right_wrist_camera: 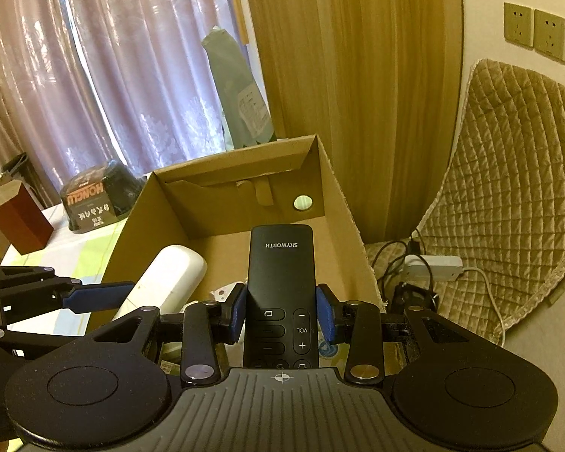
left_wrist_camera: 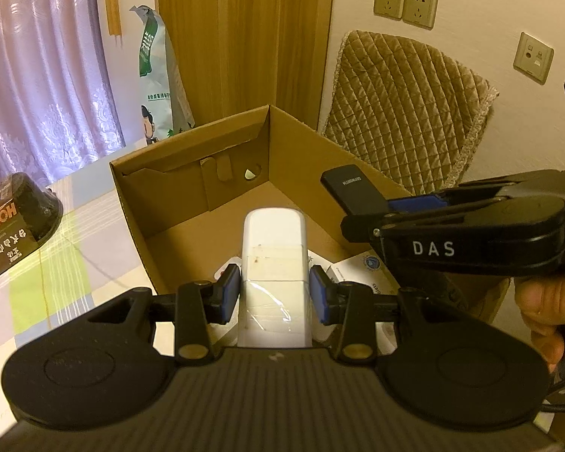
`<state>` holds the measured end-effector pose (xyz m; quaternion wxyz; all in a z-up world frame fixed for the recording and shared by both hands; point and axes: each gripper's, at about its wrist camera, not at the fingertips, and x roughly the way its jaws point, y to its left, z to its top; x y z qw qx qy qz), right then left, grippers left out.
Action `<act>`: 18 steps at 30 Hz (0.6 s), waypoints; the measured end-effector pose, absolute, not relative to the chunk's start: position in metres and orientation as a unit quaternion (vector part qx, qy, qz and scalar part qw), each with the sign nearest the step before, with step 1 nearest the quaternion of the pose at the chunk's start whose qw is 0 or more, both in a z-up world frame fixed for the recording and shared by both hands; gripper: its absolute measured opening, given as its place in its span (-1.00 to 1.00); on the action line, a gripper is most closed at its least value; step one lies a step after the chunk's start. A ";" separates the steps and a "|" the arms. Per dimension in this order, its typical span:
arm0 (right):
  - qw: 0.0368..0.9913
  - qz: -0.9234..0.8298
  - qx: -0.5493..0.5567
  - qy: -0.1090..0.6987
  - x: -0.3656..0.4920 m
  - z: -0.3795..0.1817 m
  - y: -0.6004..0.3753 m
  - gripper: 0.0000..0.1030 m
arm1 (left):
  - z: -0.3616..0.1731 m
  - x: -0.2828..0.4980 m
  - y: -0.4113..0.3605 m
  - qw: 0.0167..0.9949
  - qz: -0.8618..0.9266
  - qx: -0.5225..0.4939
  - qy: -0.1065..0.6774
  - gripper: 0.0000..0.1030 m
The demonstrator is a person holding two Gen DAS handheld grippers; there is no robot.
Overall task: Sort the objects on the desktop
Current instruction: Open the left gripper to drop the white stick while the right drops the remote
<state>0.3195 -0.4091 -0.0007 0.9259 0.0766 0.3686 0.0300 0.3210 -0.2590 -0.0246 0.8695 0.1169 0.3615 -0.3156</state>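
While the open brown cardboard box (left_wrist_camera: pixel 192 188) sits on the counter (left_wrist_camera: pixel 37 282), we see white paper packets (left_wrist_camera: pixel 361 267) at its near end — our left gripper (left_wrist_camera: pixel 274 293) clamps a white rounded remote (left_wrist_camera: pixel 273 260), our right gripper (right_wrist_camera: pixel 282 314) a black Skyworth remote (right_wrist_camera: pixel 280 282), both above it.

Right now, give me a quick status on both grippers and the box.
Left gripper shut on white remote. Right gripper shut on black remote. Both held over the open cardboard box. Small items already on box floor; nothing blocking the drop.
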 end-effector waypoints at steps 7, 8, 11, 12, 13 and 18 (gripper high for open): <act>0.925 0.029 0.079 0.369 0.321 -0.002 -0.408 -0.26 | -0.027 0.322 -0.257 0.872 -0.310 0.120 0.360 -0.32; 0.925 0.029 0.080 0.370 0.321 -0.002 -0.408 -0.26 | -0.027 0.322 -0.257 0.872 -0.310 0.122 0.359 -0.32; 0.926 0.030 0.080 0.369 0.321 -0.002 -0.407 -0.26 | -0.027 0.322 -0.257 0.873 -0.309 0.123 0.358 -0.32; 0.926 0.030 0.080 0.369 0.320 -0.002 -0.407 -0.26 | -0.027 0.322 -0.257 0.873 -0.308 0.123 0.357 -0.33; 0.925 0.030 0.080 0.369 0.320 -0.002 -0.407 -0.26 | -0.027 0.322 -0.257 0.873 -0.308 0.122 0.357 -0.33; 0.925 0.030 0.080 0.370 0.320 -0.003 -0.406 -0.26 | -0.025 0.323 -0.255 0.875 -0.306 0.118 0.356 -0.19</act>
